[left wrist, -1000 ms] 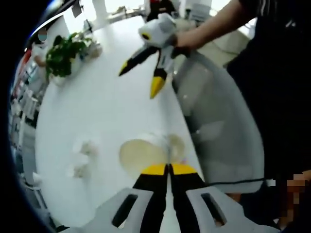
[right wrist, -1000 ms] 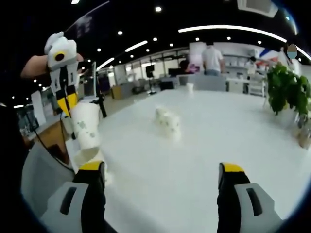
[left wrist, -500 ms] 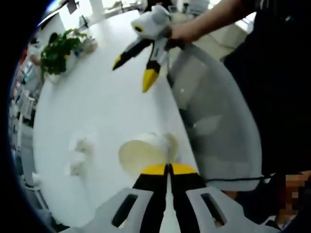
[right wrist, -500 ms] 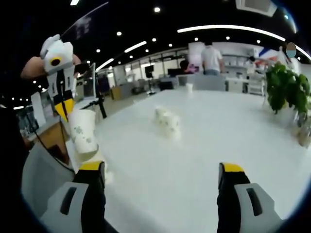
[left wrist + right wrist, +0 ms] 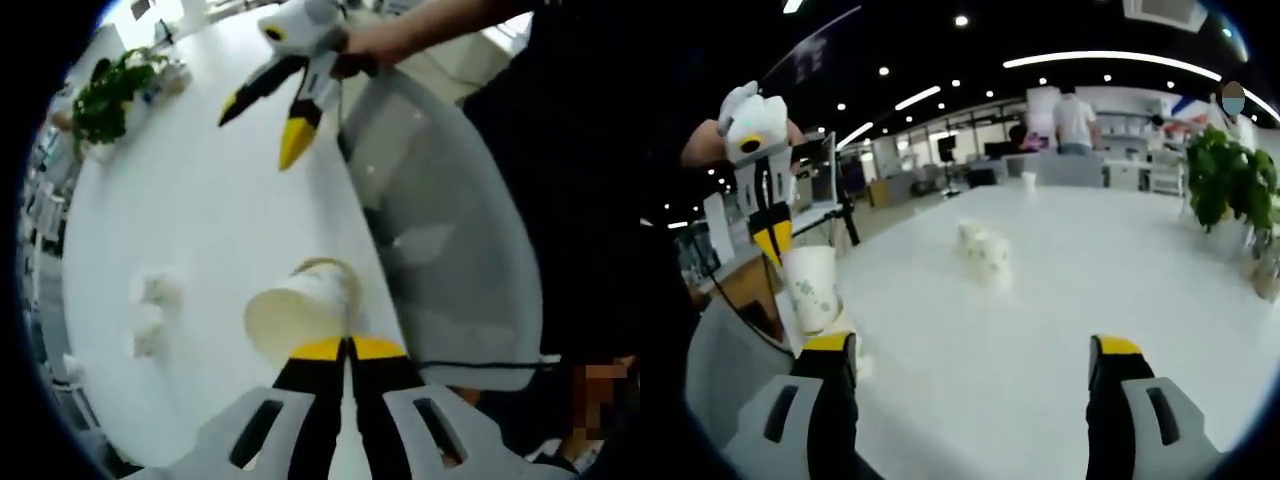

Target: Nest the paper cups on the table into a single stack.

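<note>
The left tool (image 5: pixel 345 347) is clamped on the rim of a paper cup (image 5: pixel 295 318), its jaws pressed together over the thin wall, presumably so the cup hangs mouth-up and can be lowered into the second cup (image 5: pixel 322 270) seen just beneath it on the white surface (image 5: pixel 210 220). The held cup (image 5: pixel 812 290) is white with small speckled print. The right tool (image 5: pixel 975 362) is held with jaws wide apart, empty, aimed toward a loose cluster of cups (image 5: pixel 985 252) farther across the surface.
</note>
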The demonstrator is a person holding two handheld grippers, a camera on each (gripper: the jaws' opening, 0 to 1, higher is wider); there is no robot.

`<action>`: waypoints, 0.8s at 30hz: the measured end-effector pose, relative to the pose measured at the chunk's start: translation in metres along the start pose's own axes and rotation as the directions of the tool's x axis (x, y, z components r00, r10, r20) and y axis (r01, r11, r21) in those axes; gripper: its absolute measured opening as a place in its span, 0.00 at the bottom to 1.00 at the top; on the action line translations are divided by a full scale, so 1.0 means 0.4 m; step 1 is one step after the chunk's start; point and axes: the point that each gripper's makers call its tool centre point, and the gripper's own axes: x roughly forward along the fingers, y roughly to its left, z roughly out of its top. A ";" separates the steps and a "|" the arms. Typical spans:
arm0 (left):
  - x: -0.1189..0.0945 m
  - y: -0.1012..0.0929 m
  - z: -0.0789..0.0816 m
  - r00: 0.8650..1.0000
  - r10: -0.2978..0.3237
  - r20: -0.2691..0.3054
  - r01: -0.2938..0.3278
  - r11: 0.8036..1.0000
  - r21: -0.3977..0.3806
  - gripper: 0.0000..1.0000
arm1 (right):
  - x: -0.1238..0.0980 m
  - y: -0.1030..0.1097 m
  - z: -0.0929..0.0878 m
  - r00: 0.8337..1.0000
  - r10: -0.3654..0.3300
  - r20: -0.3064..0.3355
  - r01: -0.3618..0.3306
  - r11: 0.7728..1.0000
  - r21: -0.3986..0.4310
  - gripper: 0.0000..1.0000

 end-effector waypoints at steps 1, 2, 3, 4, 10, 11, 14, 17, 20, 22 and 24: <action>0.003 0.000 0.000 1.000 0.001 -0.005 -0.001 1.000 -0.001 0.00 | 0.000 -0.001 -0.002 1.000 0.000 0.000 0.000 1.000 -0.001 0.94; 0.006 0.001 0.000 1.000 0.002 -0.008 -0.002 1.000 -0.002 0.00 | 0.000 -0.002 -0.002 1.000 -0.001 0.001 0.001 1.000 0.001 0.94; 0.008 0.002 0.001 1.000 0.001 -0.010 -0.001 1.000 -0.001 0.00 | -0.001 -0.002 -0.002 1.000 -0.001 0.002 0.001 1.000 0.004 0.94; 0.012 0.001 0.002 1.000 -0.004 -0.010 0.004 1.000 -0.001 0.00 | -0.001 -0.002 -0.002 1.000 -0.002 0.003 0.002 1.000 0.005 0.94; 0.028 0.006 0.002 1.000 -0.005 -0.024 0.005 1.000 0.006 0.00 | -0.002 0.000 -0.003 1.000 0.003 0.005 -0.003 1.000 0.014 0.94; 0.029 0.007 0.002 1.000 -0.004 -0.025 0.004 1.000 0.005 0.00 | -0.003 0.000 -0.002 1.000 0.003 0.006 -0.004 1.000 0.015 0.94; 0.029 0.003 0.020 1.000 -0.018 0.018 0.017 0.998 0.061 0.00 | -0.003 0.000 0.000 1.000 0.003 0.010 -0.003 1.000 0.020 0.94; 0.027 0.002 0.021 1.000 -0.010 0.019 0.008 0.996 0.090 0.00 | -0.002 0.000 -0.001 1.000 0.004 0.011 -0.004 1.000 0.021 0.94; 0.032 0.005 0.013 1.000 -0.008 0.013 0.007 0.995 0.103 0.00 | -0.002 0.002 -0.004 1.000 0.006 0.009 -0.006 1.000 0.023 0.94; 0.034 0.008 0.006 1.000 -0.004 0.004 0.003 0.994 0.108 0.00 | -0.003 0.002 -0.006 1.000 0.005 0.007 -0.005 1.000 0.025 0.94; 0.036 0.005 0.004 1.000 -0.010 0.007 0.009 0.994 0.111 0.00 | -0.003 0.002 -0.007 1.000 0.005 0.010 -0.005 1.000 0.030 0.94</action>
